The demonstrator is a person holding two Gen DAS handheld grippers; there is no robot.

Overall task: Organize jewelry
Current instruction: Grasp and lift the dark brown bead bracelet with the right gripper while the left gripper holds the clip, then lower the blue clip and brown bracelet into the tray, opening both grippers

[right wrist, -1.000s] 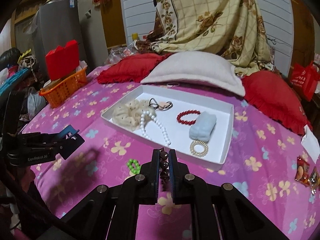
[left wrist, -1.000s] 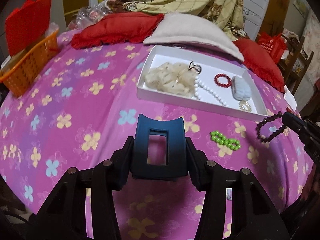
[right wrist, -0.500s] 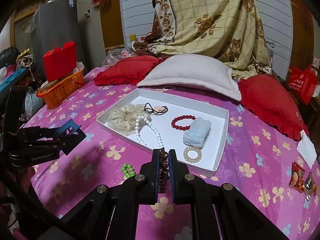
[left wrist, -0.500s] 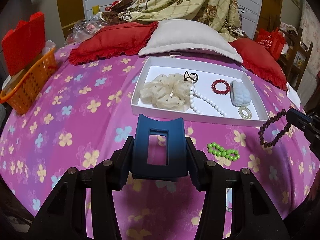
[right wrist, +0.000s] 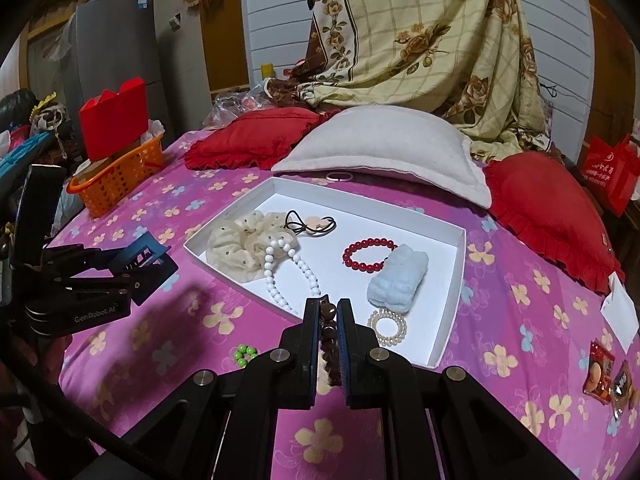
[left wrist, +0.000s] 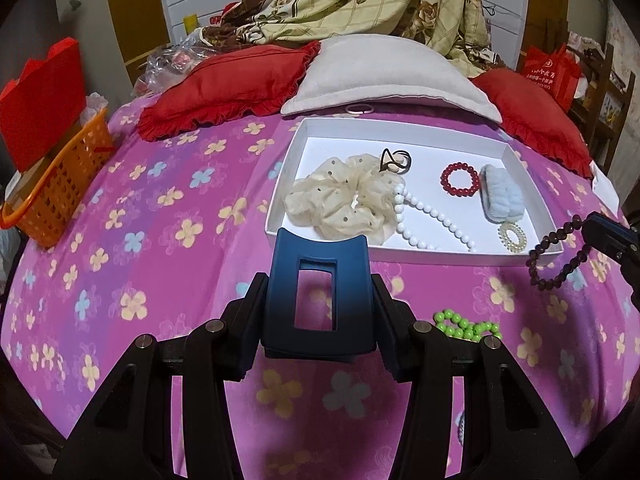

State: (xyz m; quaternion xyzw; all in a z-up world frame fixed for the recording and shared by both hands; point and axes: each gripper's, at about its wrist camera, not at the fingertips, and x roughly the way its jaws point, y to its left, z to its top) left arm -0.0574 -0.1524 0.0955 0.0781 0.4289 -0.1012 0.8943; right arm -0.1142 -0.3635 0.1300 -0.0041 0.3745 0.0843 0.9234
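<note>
**Both hands now closer to the white tray**

Tilted down, the left gripper (left wrist: 320, 300) squeezes a smooth blue hair clip (left wrist: 318, 294) before the white tray (left wrist: 400, 124). The right gripper (right wrist: 329, 320) pinches a dark bead bracelet (left wrist: 558, 254). Only the left view shows its dangling loop, just beside the tray's corner.

The right gripper (right wrist: 329, 320) pinches a dark bead bracelet (right wrist: 329, 336) at the white tray's (right wrist: 454, 280) near edge — far left, the left gripper (right wrist: 154, 264) holds a blue clip (right wrist: 146, 254); green beads (right wrist: 245, 354) lie near.
</note>
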